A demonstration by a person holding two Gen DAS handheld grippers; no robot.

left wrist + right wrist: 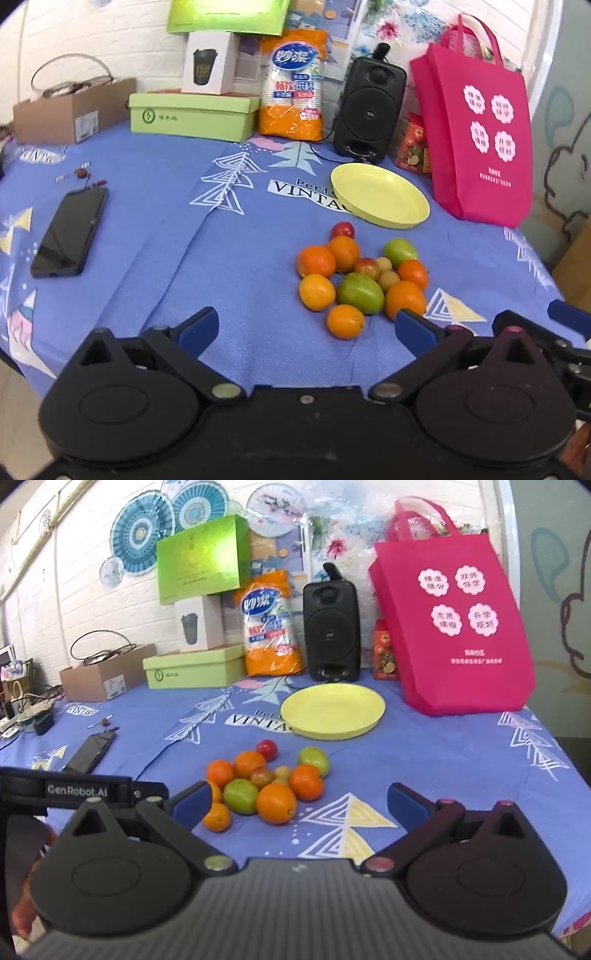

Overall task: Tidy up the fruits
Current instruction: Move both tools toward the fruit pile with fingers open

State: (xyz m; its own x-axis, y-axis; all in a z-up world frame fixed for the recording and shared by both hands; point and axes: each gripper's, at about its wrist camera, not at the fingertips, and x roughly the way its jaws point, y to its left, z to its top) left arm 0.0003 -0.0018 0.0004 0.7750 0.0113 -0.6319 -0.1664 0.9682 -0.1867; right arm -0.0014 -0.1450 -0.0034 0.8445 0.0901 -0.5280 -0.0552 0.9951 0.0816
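1. Counting the fruit pile (360, 280) on the blue table (221, 258): six oranges, two green fruits, two red ones and two small pale ones, all touching in one cluster. One yellow plate (380, 194) lay bare just above the pile in the left wrist view.
2. Along the top of both frames stood a pink tote bag (476, 129), a black speaker (371, 110), an orange pack of paper cups (293, 85), green boxes (192, 116) and a cardboard box (70, 114). One dark phone (70, 232) lay at mid left, well apart from the fruit. Nothing stood between pile and plate.
3. The left claw (306, 328) was spread wide with nothing in it; the pile sat just above and right of its gap, the nearest orange (345, 321) close to the right pad.
4. The right claw (299, 805) was likewise apart and holding nothing, the pile (266, 782) lying just above its left pad at centre frame, plate (334, 710) beyond.
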